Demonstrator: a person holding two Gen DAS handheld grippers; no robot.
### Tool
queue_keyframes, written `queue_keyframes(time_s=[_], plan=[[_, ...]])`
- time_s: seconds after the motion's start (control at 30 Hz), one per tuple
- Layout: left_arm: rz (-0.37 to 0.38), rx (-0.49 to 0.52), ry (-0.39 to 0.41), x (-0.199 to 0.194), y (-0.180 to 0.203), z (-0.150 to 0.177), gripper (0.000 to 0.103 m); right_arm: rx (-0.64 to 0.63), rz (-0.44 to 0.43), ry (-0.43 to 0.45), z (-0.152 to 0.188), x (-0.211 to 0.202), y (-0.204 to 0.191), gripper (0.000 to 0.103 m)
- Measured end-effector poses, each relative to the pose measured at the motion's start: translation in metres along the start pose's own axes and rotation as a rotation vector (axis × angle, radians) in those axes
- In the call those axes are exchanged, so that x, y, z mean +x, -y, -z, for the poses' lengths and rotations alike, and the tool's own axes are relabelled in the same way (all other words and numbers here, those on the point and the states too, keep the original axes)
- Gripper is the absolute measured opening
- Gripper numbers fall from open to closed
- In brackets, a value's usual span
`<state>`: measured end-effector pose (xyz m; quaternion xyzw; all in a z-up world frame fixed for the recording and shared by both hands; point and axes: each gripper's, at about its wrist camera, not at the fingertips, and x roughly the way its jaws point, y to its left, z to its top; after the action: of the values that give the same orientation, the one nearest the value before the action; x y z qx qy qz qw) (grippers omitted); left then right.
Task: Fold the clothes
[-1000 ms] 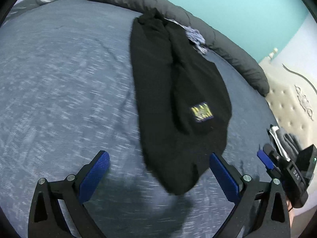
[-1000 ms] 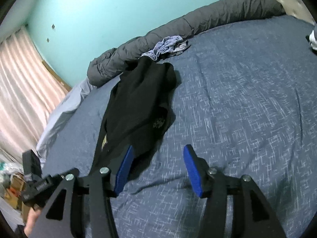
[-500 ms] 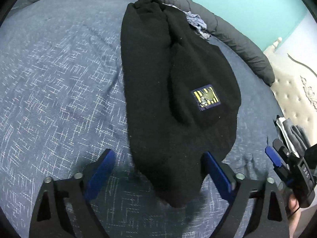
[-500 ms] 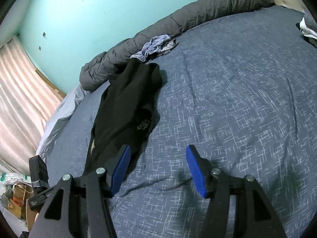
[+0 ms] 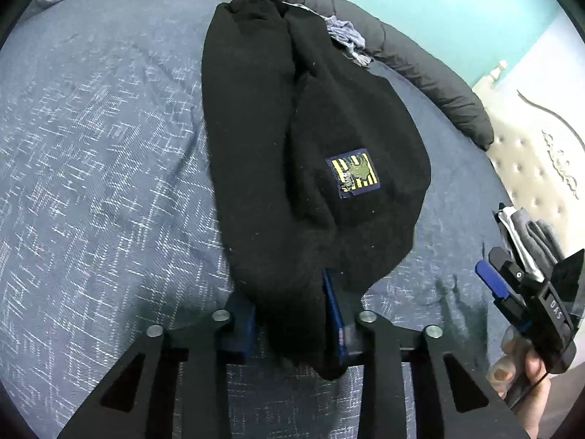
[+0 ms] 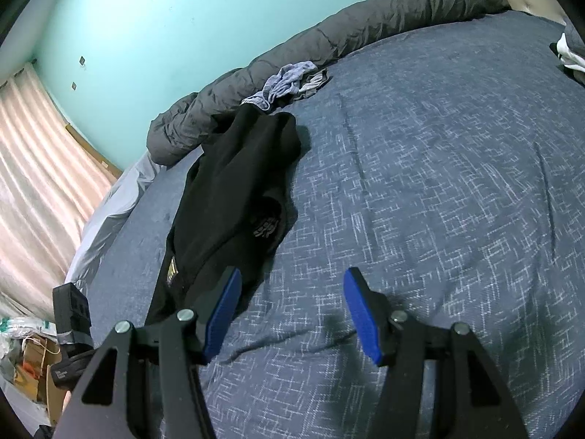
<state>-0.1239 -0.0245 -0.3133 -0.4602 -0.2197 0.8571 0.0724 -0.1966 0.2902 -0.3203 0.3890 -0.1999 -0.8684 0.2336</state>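
A black garment (image 5: 285, 139) with a yellow and blue patch (image 5: 353, 177) lies lengthwise on the blue bedspread (image 5: 91, 168). My left gripper (image 5: 290, 323) is shut on the garment's near end, with cloth bunched between the blue pads. In the right wrist view the same garment (image 6: 234, 190) lies to the left. My right gripper (image 6: 292, 314) is open and empty just above the bedspread (image 6: 438, 183), to the right of the garment's near end. It also shows at the right edge of the left wrist view (image 5: 530, 303).
A rolled grey duvet (image 6: 329, 47) runs along the far edge of the bed, with a small blue-grey cloth (image 6: 289, 80) against it. Folded grey and white clothes (image 5: 526, 237) lie near the tufted headboard (image 5: 541, 153). Curtains (image 6: 33, 183) and boxes (image 6: 33, 369) are at the left.
My left gripper has moved forward over the garment's near end and closed on it. My right gripper has stayed open and shifted only slightly.
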Motion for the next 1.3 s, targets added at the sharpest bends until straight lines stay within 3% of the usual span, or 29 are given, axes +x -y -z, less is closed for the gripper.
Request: queue_keyframes(time_s=[0.23, 0.47, 0.53, 0.57, 0.63, 0.8, 0.97, 1.07, 1.13, 1.2, 1.3], plan=[[0.007, 0.018, 0.08, -0.039, -0.019, -0.008, 0.022, 0.015, 0.002, -0.008, 0.004, 0.004, 0.002, 0.06], [-0.048, -0.029, 0.148, -0.082, -0.068, -0.015, 0.019, -0.035, 0.011, -0.027, 0.009, 0.012, -0.007, 0.06], [-0.07, -0.055, 0.155, -0.092, -0.081, -0.012, 0.014, -0.048, 0.011, -0.034, 0.011, 0.013, -0.009, 0.061], [-0.089, -0.062, 0.159, -0.093, -0.089, -0.013, 0.0, -0.049, 0.011, -0.036, 0.012, 0.013, -0.009, 0.062], [-0.115, -0.076, 0.163, -0.095, -0.104, -0.016, 0.0, -0.04, 0.02, -0.038, 0.015, 0.013, -0.008, 0.064], [-0.065, -0.103, 0.144, -0.093, -0.115, -0.022, 0.0, -0.01, 0.059, -0.045, 0.013, 0.015, -0.005, 0.067], [-0.052, -0.048, 0.142, -0.085, -0.098, -0.028, 0.0, -0.031, 0.07, -0.046, -0.029, 0.032, -0.012, 0.073], [-0.06, -0.034, 0.135, -0.081, -0.094, -0.031, 0.001, -0.088, 0.093, -0.059, -0.073, 0.057, -0.025, 0.077], [-0.068, -0.033, 0.132, -0.079, -0.095, -0.03, 0.005, -0.097, 0.082, -0.087, -0.101, 0.081, -0.03, 0.078], [-0.076, -0.033, 0.133, -0.077, -0.094, -0.03, 0.018, -0.101, 0.105, -0.118, -0.125, 0.107, -0.034, 0.08], [-0.072, -0.047, 0.136, -0.076, -0.097, -0.03, 0.021, -0.111, 0.083, -0.174, -0.148, 0.143, -0.042, 0.082]])
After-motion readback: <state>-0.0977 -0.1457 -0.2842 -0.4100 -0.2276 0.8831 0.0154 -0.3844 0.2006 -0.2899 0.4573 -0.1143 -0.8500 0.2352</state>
